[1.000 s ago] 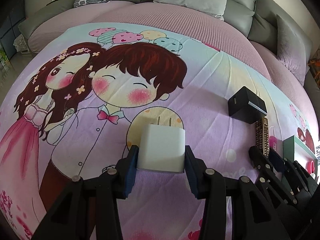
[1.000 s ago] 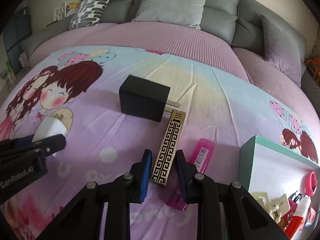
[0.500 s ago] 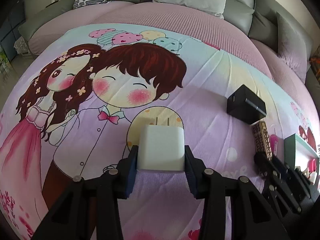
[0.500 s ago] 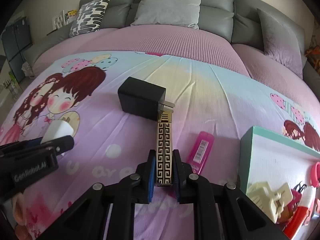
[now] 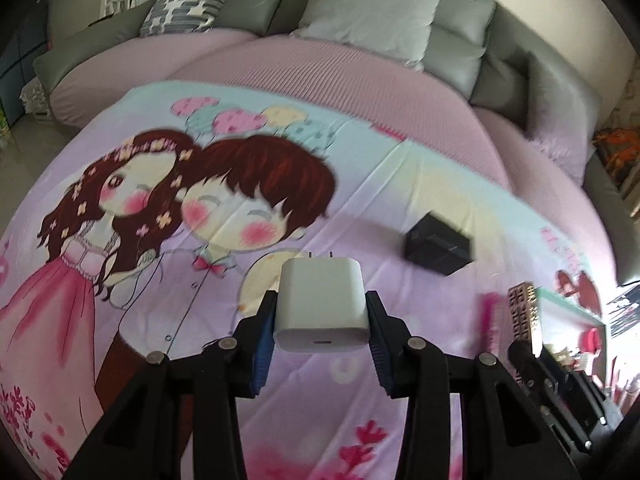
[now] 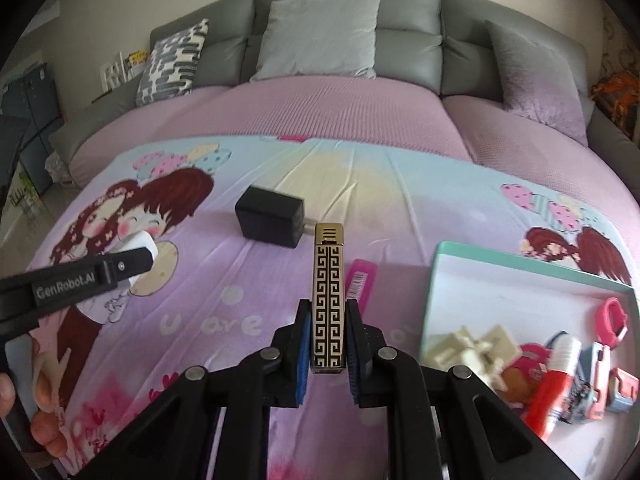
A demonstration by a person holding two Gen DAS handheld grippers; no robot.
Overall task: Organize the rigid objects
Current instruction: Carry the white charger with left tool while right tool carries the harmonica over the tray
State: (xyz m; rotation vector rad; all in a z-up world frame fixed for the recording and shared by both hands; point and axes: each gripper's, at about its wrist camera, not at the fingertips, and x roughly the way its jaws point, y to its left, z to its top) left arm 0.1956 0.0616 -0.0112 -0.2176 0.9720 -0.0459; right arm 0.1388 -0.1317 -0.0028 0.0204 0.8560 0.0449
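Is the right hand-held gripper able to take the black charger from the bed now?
Probably not yet. The right hand-held gripper is shut on the gold patterned lighter, so its jaws are occupied. The black charger lies uncovered on the bedsheet just beyond, with nothing blocking the path.

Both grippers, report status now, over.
Left gripper shut on white charger, lifted. Right gripper shut on gold patterned lighter, lifted. Black charger and pink item lie on blanket. Tray at right, path clear.

I see cartoon bedsheet (image 6: 248,280) mid-frame, grey sofa (image 6: 344,4) w/ plain cushion (image 6: 320,36) up top, patterned cushion (image 6: 172,64) upper left.
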